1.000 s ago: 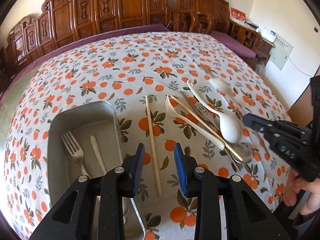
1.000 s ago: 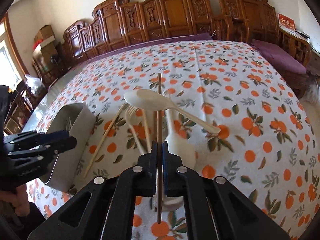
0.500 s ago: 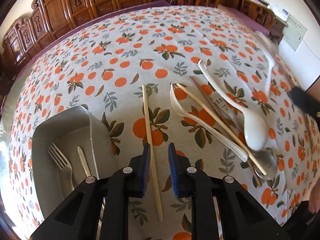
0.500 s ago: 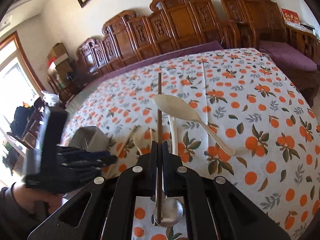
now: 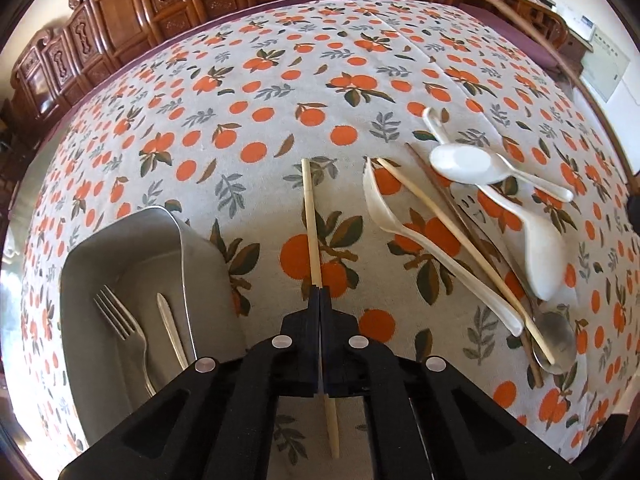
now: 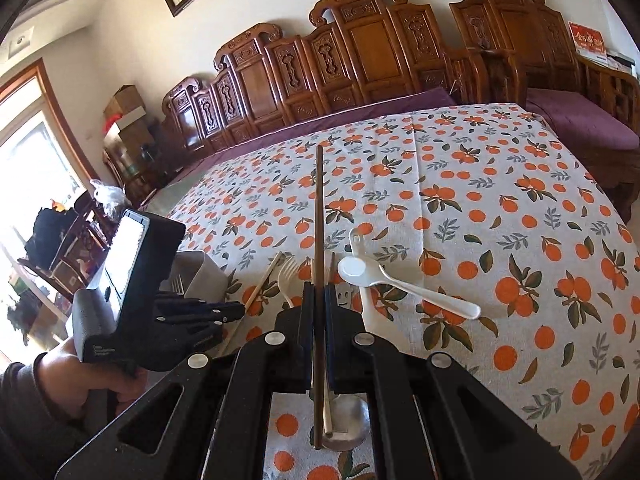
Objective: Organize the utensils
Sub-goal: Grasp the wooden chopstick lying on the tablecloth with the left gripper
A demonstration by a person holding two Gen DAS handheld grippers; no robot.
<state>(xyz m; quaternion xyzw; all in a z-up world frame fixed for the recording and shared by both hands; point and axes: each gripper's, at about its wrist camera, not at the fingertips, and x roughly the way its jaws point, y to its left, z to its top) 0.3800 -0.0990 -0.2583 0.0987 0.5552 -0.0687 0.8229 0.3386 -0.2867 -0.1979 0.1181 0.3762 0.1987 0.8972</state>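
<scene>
Two tongs [image 5: 320, 294] [image 6: 319, 286]; one chopstick [image 5: 311, 222] [image 6: 319, 216] each

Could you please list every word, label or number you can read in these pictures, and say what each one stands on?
None can be read.
Red sign on the furniture: gold characters, too blurred.
Left gripper body, seen from the right wrist: pale lettering, too small.
Wall panel: print illegible.

Black plastic hand-held gripper [image 5: 320, 300], silver screws, blue-looking pads; bare hand [image 6: 80, 380], dark sleeve.
</scene>
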